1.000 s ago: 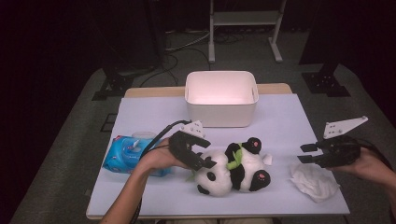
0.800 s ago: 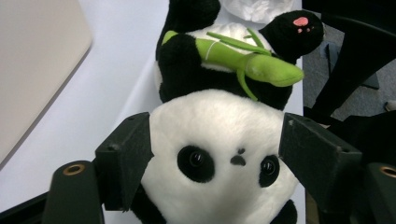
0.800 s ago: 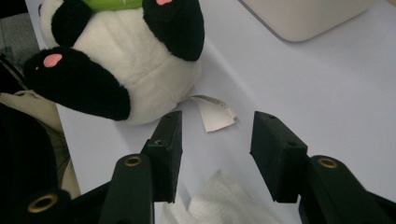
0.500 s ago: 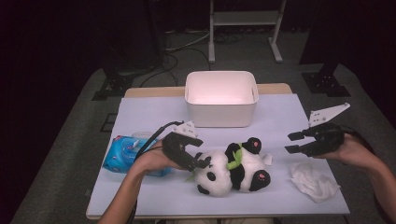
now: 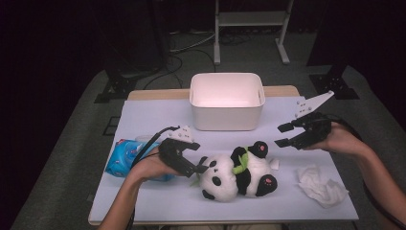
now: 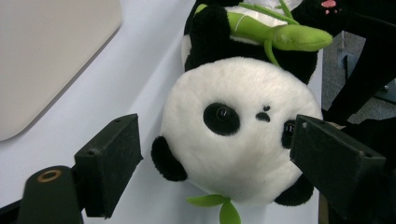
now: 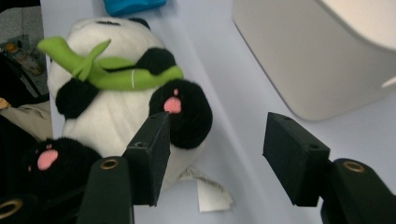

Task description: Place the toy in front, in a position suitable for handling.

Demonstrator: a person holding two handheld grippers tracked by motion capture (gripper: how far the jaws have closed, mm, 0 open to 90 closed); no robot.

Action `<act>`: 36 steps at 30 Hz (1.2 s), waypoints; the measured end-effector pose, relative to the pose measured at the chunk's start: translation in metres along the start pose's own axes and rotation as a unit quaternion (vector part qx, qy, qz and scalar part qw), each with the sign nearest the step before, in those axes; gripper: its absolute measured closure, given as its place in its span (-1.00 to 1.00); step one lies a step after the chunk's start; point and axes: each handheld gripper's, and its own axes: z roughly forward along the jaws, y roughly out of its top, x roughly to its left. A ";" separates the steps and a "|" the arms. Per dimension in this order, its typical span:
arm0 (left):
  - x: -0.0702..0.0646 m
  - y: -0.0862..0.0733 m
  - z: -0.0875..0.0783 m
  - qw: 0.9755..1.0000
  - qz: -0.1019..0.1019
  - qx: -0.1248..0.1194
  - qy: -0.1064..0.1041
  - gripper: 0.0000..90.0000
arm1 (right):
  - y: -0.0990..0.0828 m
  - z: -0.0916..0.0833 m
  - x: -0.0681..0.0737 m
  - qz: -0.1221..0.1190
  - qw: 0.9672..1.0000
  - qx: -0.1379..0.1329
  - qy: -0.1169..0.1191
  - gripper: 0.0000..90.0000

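Note:
A panda plush (image 5: 237, 175) with a green bamboo sprig lies on its back on the white table cover, head toward my left hand. My left gripper (image 5: 198, 168) points at that head. In the left gripper view the head (image 6: 238, 144) sits between the jaws of the left gripper (image 6: 217, 140), which have just been opening and do not press on it. My right gripper (image 5: 283, 135) hovers above the table to the right of the panda's feet. Its jaws have just been opening too, and the gap of the right gripper (image 7: 219, 140) holds nothing; a black foot (image 7: 180, 114) lies beyond the left jaw.
A white bin (image 5: 226, 103) stands at the back middle of the table. A blue packet (image 5: 125, 155) lies under my left forearm at the left. A crumpled white tissue (image 5: 320, 184) rests near the front right corner. A small fabric tag (image 7: 212, 198) sticks out from the panda.
My right gripper has risen from beside the tissue and moved back toward the bin, its jaws spreading wider. The left gripper's jaws have widened at the panda's head and the hand shifted slightly.

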 end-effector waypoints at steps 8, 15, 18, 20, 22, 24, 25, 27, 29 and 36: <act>0.001 -0.010 -0.004 1.000 -0.007 -0.001 0.011 -0.73 | 0.027 0.009 -0.003 -0.022 1.000 -0.004 0.002 -0.17; 0.001 -0.020 -0.009 1.000 -0.012 0.001 0.016 -0.74 | 0.048 0.018 -0.005 -0.038 0.999 -0.007 0.008 -0.18; 0.001 -0.022 -0.011 1.000 -0.012 0.003 0.016 -0.74 | 0.057 0.024 -0.005 -0.047 0.999 -0.005 0.010 -0.18; 0.002 -0.024 -0.012 1.000 -0.013 0.001 0.019 -0.74 | 0.062 0.027 -0.006 -0.049 0.999 -0.003 0.012 -0.18; 0.002 -0.026 -0.013 1.000 -0.016 0.000 0.019 -0.74 | 0.067 0.031 -0.007 -0.055 0.998 -0.001 0.014 -0.18; 0.002 -0.028 -0.015 1.000 -0.016 0.004 0.021 -0.75 | 0.072 0.034 -0.008 -0.058 0.998 0.001 0.015 -0.18; 0.002 -0.030 -0.015 1.000 -0.015 0.005 0.022 -0.75 | 0.074 0.036 -0.009 -0.059 0.998 0.002 0.017 -0.18; 0.002 -0.031 -0.017 1.000 -0.016 0.004 0.023 -0.75 | 0.077 0.039 -0.010 -0.060 0.998 0.003 0.017 -0.18; 0.002 -0.033 -0.018 1.000 -0.017 0.004 0.024 -0.75 | 0.080 0.042 -0.012 -0.063 0.998 0.006 0.019 -0.19; 0.004 -0.039 -0.019 0.999 -0.023 0.004 0.023 -0.75 | 0.090 0.051 -0.014 -0.067 0.997 0.010 0.024 -0.19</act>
